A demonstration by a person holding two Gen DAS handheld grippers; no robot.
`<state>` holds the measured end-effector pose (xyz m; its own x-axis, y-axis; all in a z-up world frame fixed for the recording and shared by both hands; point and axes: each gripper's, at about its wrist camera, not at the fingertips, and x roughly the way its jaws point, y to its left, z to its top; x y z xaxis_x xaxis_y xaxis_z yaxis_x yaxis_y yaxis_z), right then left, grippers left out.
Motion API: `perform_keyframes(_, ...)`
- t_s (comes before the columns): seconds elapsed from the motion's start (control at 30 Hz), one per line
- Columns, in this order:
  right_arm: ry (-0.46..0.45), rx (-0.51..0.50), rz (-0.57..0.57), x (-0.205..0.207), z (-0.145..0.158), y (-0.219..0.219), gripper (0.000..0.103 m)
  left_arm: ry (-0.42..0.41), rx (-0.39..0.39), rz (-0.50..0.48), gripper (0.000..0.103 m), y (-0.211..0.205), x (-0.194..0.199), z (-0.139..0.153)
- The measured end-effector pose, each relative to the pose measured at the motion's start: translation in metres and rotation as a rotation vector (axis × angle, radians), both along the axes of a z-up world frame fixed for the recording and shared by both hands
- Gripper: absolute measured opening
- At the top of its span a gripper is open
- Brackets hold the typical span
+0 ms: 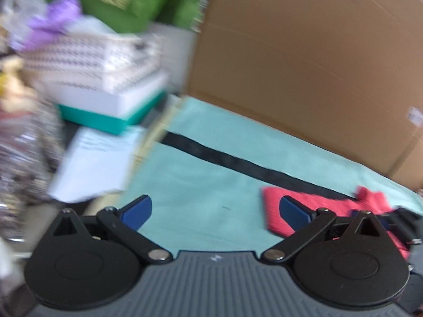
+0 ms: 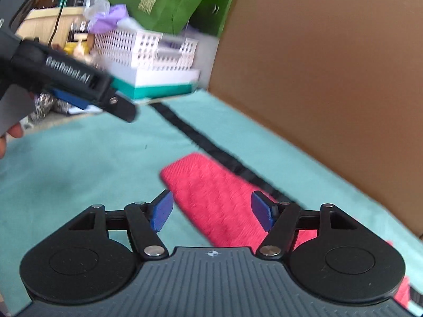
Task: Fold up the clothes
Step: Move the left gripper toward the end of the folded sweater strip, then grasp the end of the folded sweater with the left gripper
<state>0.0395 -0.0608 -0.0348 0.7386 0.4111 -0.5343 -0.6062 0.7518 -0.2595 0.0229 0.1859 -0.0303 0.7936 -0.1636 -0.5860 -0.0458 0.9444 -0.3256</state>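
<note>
A red knitted garment [image 2: 219, 198] lies folded into a long strip on the teal cloth [image 2: 87, 163], beside that cloth's black stripe [image 2: 201, 137]. My right gripper [image 2: 211, 211] hovers over the garment's near part. Its blue pads [image 2: 162, 211] stand wide apart and press on nothing. In the left wrist view the same red garment [image 1: 330, 206] lies to the lower right, partly behind one finger. My left gripper [image 1: 215, 212] is open above bare teal cloth [image 1: 201, 185], with nothing between its pads. The right wrist view shows the left gripper [image 2: 116, 108] at upper left, held by a hand [image 2: 10, 134].
A tall cardboard box [image 2: 330, 66] walls off the far side. At the far left stand a white lattice basket [image 2: 142, 50] on a white and teal box [image 2: 161, 84], a green bag [image 2: 164, 0], loose papers [image 1: 97, 161] and a clear plastic bottle [image 1: 23, 142].
</note>
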Motion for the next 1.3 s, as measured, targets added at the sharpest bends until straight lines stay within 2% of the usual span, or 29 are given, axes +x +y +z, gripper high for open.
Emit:
perform_keyframes(0.07, 0.010, -0.007, -0.024, 0.006, -0.004, -0.004, 0.067, 0.033, -0.014, -0.026, 0.102, -0.006, 0.010, -0.009)
perform_keyframes(0.1, 0.018, -0.008, -0.030, 0.007, -0.005, -0.006, 0.063, 0.038, -0.020, -0.025, 0.102, -0.007, 0.013, -0.012)
perform_keyframes(0.13, 0.027, -0.010, -0.024, 0.008, -0.005, -0.005, 0.059, 0.031, -0.032, -0.022, 0.102, -0.006, 0.012, -0.012)
perform_keyframes(0.2, 0.030, -0.029, 0.001, 0.007, -0.009, 0.002, 0.058, 0.014, -0.050, -0.016, 0.102, -0.003, 0.009, -0.012)
perform_keyframes(0.3, -0.010, -0.091, 0.057, 0.005, -0.013, 0.023, 0.056, 0.012, -0.058, -0.017, 0.102, 0.000, 0.006, -0.011)
perform_keyframes(0.4, -0.048, -0.131, 0.060, 0.001, -0.013, 0.025, 0.056, 0.042, -0.104, -0.090, 0.102, -0.005, 0.015, -0.017)
perform_keyframes(0.53, -0.040, -0.087, -0.007, 0.000, -0.008, 0.000, 0.056, 0.050, -0.096, -0.169, 0.102, -0.024, 0.027, -0.020)
perform_keyframes(0.67, -0.036, -0.020, -0.087, -0.003, -0.004, -0.028, 0.056, 0.044, -0.145, -0.257, 0.102, -0.039, 0.039, -0.023)
perform_keyframes(0.73, -0.020, 0.003, -0.124, -0.004, -0.004, -0.040, 0.056, 0.033, -0.148, -0.271, 0.102, -0.046, 0.043, -0.024)
perform_keyframes(0.87, -0.008, 0.047, -0.171, -0.005, -0.003, -0.061, 0.056, 0.028, -0.253, -0.316, 0.102, -0.050, 0.053, -0.029)
perform_keyframes(0.97, -0.001, 0.080, -0.205, -0.003, -0.001, -0.072, 0.051, 0.012, -0.309, -0.320, 0.100, -0.053, 0.057, -0.033)
perform_keyframes(1.03, 0.007, 0.104, -0.229, -0.001, 0.001, -0.078, 0.038, 0.011, -0.347, -0.312, 0.091, -0.051, 0.058, -0.035)
perform_keyframes(1.1, 0.030, 0.138, -0.247, 0.003, 0.001, -0.084, 0.032, 0.019, -0.384, -0.301, 0.066, -0.047, 0.060, -0.039)
perform_keyframes(1.13, 0.041, 0.155, -0.256, 0.004, 0.001, -0.086, 0.027, 0.021, -0.401, -0.296, 0.057, -0.045, 0.060, -0.040)
perform_keyframes(1.2, 0.053, 0.173, -0.266, 0.004, 0.000, -0.089, 0.017, 0.025, -0.437, -0.285, 0.026, -0.041, 0.060, -0.044)
perform_keyframes(1.3, 0.053, 0.159, -0.271, 0.006, -0.002, -0.086, 0.008, 0.016, -0.471, -0.296, 0.017, -0.044, 0.060, -0.043)
